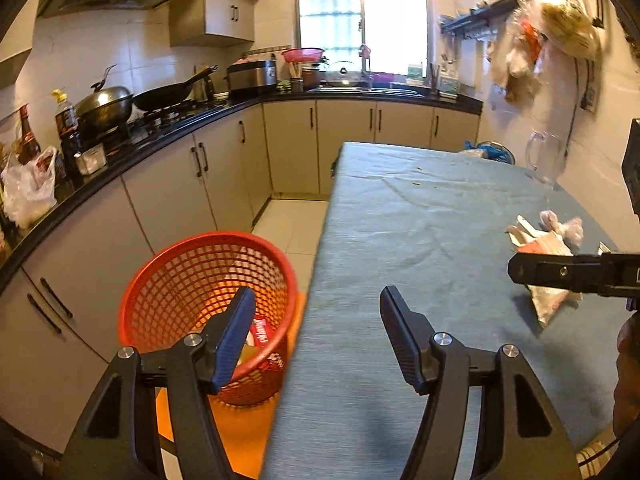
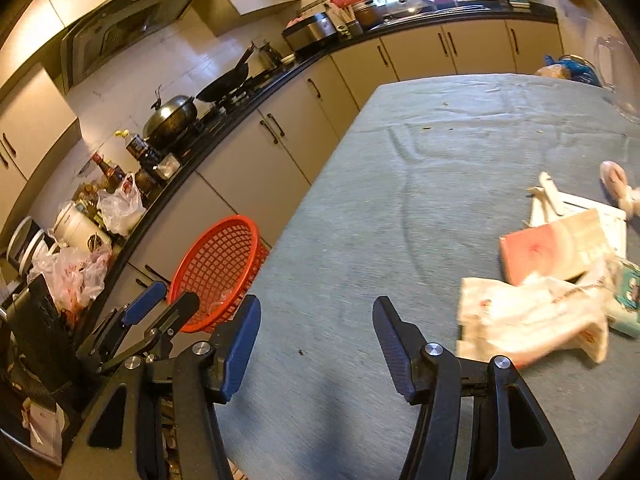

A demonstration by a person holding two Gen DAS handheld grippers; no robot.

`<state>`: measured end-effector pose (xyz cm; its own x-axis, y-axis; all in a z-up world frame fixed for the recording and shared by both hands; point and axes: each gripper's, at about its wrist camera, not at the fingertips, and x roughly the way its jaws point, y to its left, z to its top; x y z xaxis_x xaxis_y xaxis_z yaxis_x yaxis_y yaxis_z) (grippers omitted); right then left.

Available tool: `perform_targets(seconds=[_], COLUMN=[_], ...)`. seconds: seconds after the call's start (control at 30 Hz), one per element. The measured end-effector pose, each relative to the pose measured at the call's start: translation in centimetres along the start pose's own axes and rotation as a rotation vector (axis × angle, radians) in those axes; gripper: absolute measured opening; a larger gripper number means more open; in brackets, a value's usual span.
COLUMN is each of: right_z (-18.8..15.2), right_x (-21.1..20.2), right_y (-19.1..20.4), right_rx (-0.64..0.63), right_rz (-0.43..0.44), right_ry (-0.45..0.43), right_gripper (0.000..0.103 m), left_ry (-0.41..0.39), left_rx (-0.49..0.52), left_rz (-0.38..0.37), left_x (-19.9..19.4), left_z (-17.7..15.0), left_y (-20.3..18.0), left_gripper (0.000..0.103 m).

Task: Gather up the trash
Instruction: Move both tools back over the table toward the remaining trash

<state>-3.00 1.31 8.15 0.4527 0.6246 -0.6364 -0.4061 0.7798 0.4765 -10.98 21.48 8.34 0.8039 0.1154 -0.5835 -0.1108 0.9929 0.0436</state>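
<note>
A red mesh basket [image 1: 192, 280] stands on the floor left of the table, with a red-and-white wrapper [image 1: 262, 332] inside; it also shows in the right wrist view [image 2: 218, 268]. My left gripper [image 1: 316, 320] is open and empty, straddling the table's left edge beside the basket. My right gripper [image 2: 316, 328] is open and empty over the table. A heap of paper and plastic trash [image 2: 552, 280] lies on the grey-blue tablecloth [image 2: 420, 180] to its right. In the left wrist view the trash [image 1: 548, 248] lies far right, partly behind the right gripper's finger [image 1: 560, 272].
A black counter [image 1: 120, 160] with a wok, pots, bottles and plastic bags runs along the left over beige cabinets. A sink and window are at the back. A glass jug [image 1: 544, 160] stands at the table's far right. Bags hang on the right wall.
</note>
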Motion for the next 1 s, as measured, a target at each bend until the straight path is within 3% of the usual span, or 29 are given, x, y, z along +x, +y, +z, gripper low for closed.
perform_targets(seconds=[0.33, 0.6, 0.87, 1.0], right_z=[-1.3, -2.7, -4.5, -5.0], right_x=[-6.5, -13.6, -16.7, -17.4], right_y=[-5.5, -12.4, -17.5, -19.2], right_rx=[0.097, 0.228, 0.338, 0.375], right_rz=[-0.033, -0.112, -0.165, -0.171], right_ry=[-0.110, -0.246, -0.289, -0.292], right_gripper=[0.063, 0.063, 0.063, 0.063], left_ry=[0.007, 0.047, 0.133, 0.135], left_rx=[0.089, 0.180, 0.188, 0.341], left_rz=[-0.076, -0.220, -0.400, -0.462], left_x=[-0.4, 0.2, 2.0, 2.8], left_z=[0.3, 0.4, 0.8, 1.3], left_y=[-5.3, -11.0, -15.5, -19.2], left_gripper=[0.065, 0.065, 0.068, 0.079])
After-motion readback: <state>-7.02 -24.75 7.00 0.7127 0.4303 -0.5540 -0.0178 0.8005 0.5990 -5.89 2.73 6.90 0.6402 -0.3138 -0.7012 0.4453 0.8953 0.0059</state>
